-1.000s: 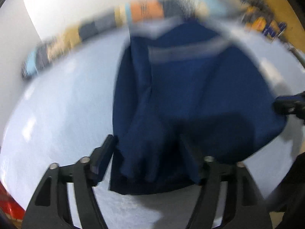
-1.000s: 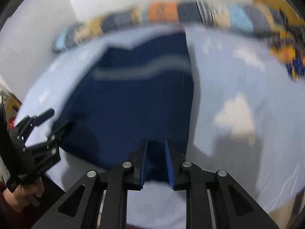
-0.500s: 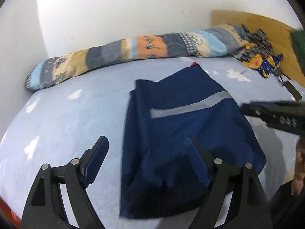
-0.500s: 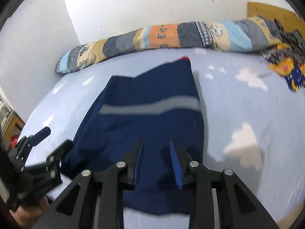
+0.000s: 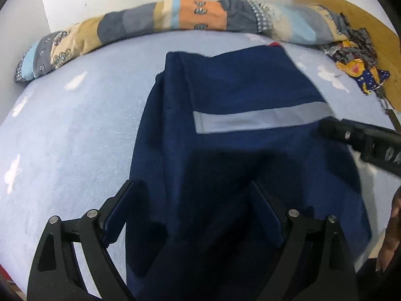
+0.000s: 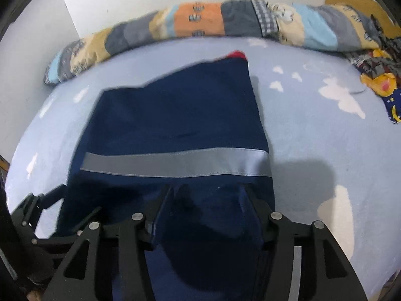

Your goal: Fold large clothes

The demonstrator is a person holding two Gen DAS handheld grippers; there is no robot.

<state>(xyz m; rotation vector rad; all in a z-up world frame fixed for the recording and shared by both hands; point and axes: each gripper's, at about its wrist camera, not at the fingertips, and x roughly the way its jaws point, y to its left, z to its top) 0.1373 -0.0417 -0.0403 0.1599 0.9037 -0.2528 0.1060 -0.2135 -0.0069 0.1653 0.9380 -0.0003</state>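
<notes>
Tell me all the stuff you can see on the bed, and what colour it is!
navy garment: one, dark blue with a grey stripe, partly folded, middle of the bed.
bedsheet: one, light blue with white clouds, under everything.
patchwork quilt roll: one, orange, grey, tan and blue, along the far wall.
patterned clothes pile: one heap, yellow, grey and navy, far right corner.
wooden board: one, brown, right edge.
left gripper: black, open, over the garment's near end.
right gripper: black, open, over the garment below the stripe.
</notes>
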